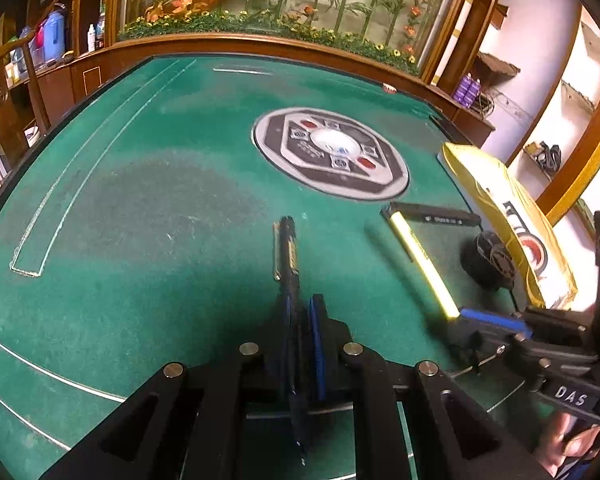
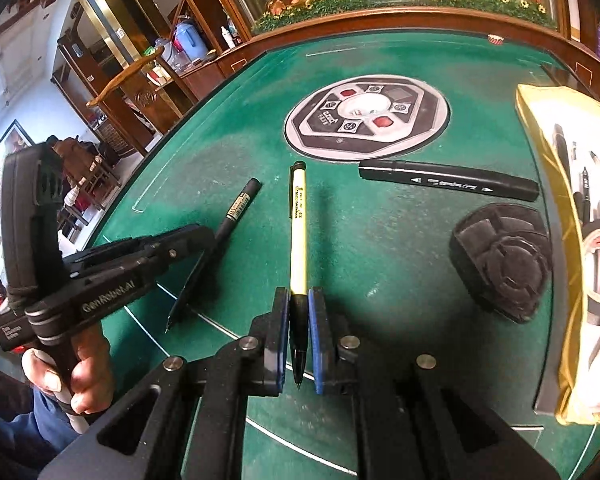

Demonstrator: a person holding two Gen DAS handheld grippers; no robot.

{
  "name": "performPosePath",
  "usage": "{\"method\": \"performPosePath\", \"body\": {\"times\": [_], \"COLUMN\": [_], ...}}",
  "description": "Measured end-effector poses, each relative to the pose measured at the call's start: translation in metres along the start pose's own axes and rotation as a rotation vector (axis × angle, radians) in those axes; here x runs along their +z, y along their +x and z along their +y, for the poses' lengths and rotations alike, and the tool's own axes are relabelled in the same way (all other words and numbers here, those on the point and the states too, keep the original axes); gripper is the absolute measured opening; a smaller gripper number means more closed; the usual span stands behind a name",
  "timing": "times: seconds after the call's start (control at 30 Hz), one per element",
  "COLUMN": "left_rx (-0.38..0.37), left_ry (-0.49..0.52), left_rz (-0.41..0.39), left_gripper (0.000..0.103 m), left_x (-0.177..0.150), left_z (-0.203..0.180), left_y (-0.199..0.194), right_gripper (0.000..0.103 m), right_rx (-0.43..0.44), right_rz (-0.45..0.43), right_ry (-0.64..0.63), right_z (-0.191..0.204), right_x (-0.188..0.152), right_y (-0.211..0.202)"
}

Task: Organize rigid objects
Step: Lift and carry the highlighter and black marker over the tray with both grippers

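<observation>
left wrist view
black pen: a slim black pen (image 1: 288, 248) with a gold label and a clip is seen lying on the green table (image 1: 140, 200), pointing away from the camera.
left gripper: the left gripper (image 1: 302, 344) is seen with its jaws clenched on the near end of the black pen, between blue pads.
yellow pen: a yellow pen (image 1: 424, 264) is seen to the right, its near end taken by the right gripper (image 1: 484, 320).
other things: a black marker (image 1: 436, 214) lies beyond the yellow pen; a black round cap (image 1: 490, 260) sits just beside a gold box (image 1: 512, 216) at the table's right edge. a round control panel (image 1: 330, 152) is set in the middle of the table.

right wrist view
yellow pen: a yellow barrel with printed text, a black tip and a black far end is shown; the yellow pen (image 2: 298, 236) lies on the table (image 2: 380, 240), its tip toward the camera.
right gripper: the jaws of the right gripper (image 2: 299, 340) are closed around the dark tip section of the yellow pen.
black pen: the black pen (image 2: 216, 248) lies to the left, slanted, held at mid-length by the left gripper (image 2: 196, 240).
other things: the black marker (image 2: 448, 180) lies crosswise beyond, near the control panel (image 2: 366, 116). the black round cap (image 2: 500, 260) rests to the right, near the gold box (image 2: 548, 152), in which pens and tape rolls are seen.
</observation>
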State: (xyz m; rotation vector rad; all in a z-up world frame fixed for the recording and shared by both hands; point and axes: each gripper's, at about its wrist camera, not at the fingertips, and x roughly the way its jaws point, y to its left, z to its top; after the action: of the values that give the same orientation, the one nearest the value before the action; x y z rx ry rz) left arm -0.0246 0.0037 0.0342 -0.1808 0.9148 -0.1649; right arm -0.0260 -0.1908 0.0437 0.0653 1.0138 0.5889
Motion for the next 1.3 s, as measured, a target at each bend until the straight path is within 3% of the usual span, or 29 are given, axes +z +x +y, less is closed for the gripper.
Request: {"method": "performPosePath", "body": {"times": [0.27,0.37,0.47,0.53,0.6,0.73,0.93,1.2,1.3], "left_rx": [0.103,0.145,0.211,0.205,0.223,0.181,0.158,0.13,0.119], "left_ry": [0.035,0.063,0.12,0.109,0.111,0.086,0.049,0.042,0.039], "left_rz": [0.056,0.067,0.065,0.066,0.06,0.066,0.07,0.063,0.055], "left_gripper": [0.011,0.019,0.016,0.009,0.009,0.009,0.009,0.009,0.009], "left_x": [0.001,0.005,0.01,0.012,0.011,0.005,0.004,0.002,0.002], "left_z": [-0.008,-0.016,-0.026,-0.026,-0.027,-0.024,-0.015,-0.012,-0.011], "left_y": [0.012,0.019,0.027,0.029,0.028,0.02,0.013,0.011,0.007], "right_gripper": [0.009,0.009,0.009,0.009,0.009,0.009,0.009,0.017,0.008], "right_rx": [0.02,0.027,0.034,0.036,0.033,0.007,-0.073,-0.18,-0.213], "right_rz": [-0.001,-0.008,-0.019,-0.023,-0.02,0.015,0.076,0.099,0.091], "right_ry": [-0.002,-0.004,0.006,0.014,0.023,0.01,-0.076,-0.168,-0.188], "right_z": [-0.001,-0.001,-0.005,-0.007,-0.012,-0.015,-0.002,0.013,0.015], "right_x": [-0.006,-0.006,-0.006,-0.008,-0.009,-0.013,-0.016,-0.004,-0.005], "right_y": [-0.005,-0.007,-0.01,-0.012,-0.011,-0.008,0.005,0.017,0.019]}}
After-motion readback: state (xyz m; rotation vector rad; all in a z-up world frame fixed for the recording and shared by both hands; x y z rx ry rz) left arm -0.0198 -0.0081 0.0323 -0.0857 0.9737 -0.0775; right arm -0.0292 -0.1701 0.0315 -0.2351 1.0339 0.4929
